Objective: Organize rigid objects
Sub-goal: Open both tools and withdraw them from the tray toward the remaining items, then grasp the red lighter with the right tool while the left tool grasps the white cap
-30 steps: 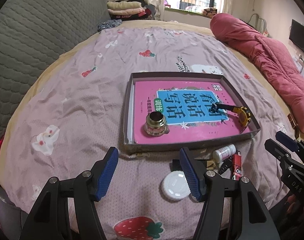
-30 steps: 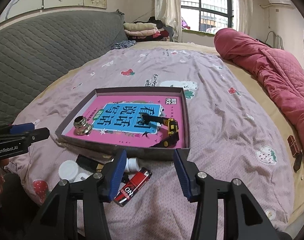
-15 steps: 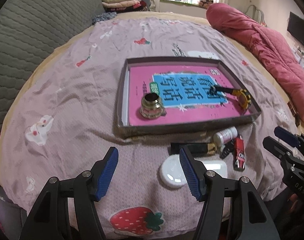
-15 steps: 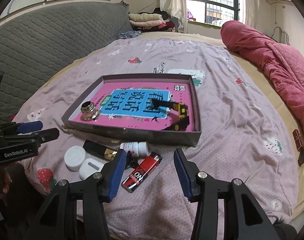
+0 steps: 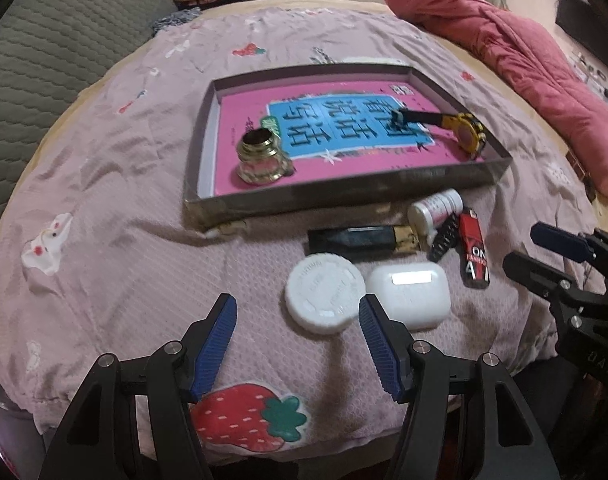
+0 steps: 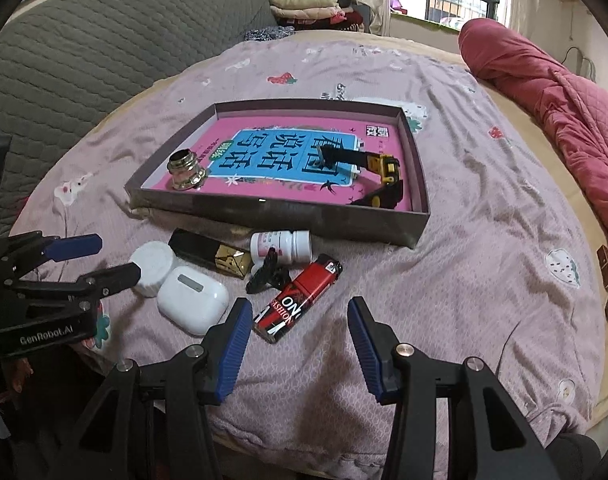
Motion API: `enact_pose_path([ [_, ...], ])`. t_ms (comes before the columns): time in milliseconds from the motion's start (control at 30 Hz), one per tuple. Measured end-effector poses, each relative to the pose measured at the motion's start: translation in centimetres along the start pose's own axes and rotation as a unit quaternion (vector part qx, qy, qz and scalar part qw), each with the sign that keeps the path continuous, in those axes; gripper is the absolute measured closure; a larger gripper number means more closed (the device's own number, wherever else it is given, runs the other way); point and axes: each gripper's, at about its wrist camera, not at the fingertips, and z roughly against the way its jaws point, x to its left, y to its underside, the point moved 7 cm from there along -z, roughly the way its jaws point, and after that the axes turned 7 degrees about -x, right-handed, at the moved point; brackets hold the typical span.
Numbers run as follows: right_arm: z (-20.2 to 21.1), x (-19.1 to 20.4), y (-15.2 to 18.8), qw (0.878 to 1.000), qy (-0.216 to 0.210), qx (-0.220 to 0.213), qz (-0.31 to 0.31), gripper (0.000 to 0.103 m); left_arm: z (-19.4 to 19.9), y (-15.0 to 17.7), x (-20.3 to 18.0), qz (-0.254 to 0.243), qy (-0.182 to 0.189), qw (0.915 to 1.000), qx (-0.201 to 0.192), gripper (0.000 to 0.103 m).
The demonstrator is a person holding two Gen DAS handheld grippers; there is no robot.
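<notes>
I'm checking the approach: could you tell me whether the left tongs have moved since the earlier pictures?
Yes: the left tongs have come down toward the white round lid.

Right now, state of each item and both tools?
Left tool: open, empty.
Right tool: open, empty.
Box: open-topped, on the bed.
Pink book: flat in the box, closed.
Brass piece: upright on the book.
Toy excavator: in the box.
White round jar: capped, outside the box.
Earbud case: closed.
Pill bottle: lying down, capped.
Red lighter: lying flat.
Black-and-gold case: lying flat.
</notes>
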Motion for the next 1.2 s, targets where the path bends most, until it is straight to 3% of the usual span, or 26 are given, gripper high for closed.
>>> enact_pose_path([
  [367,-0.3,-0.2,0.3,1.000,0.003,0.006,0.000,0.054,-2.0,0.9,-0.4,0.000,0.001,0.9998,0.020,0.038],
  [933,-3.3,-0.2,0.8,0.999,-0.001,0.033,-0.036,0.054,-4.4,-0.2,-0.4,0.008,-0.008,0.9998,0.015,0.031],
  [1200,-5.7,0.7,1.0,0.999,0.012,0.045,-0.010,0.054,-4.6,-0.3,-0.3,0.011,-0.004,0.9999,0.012,0.031],
])
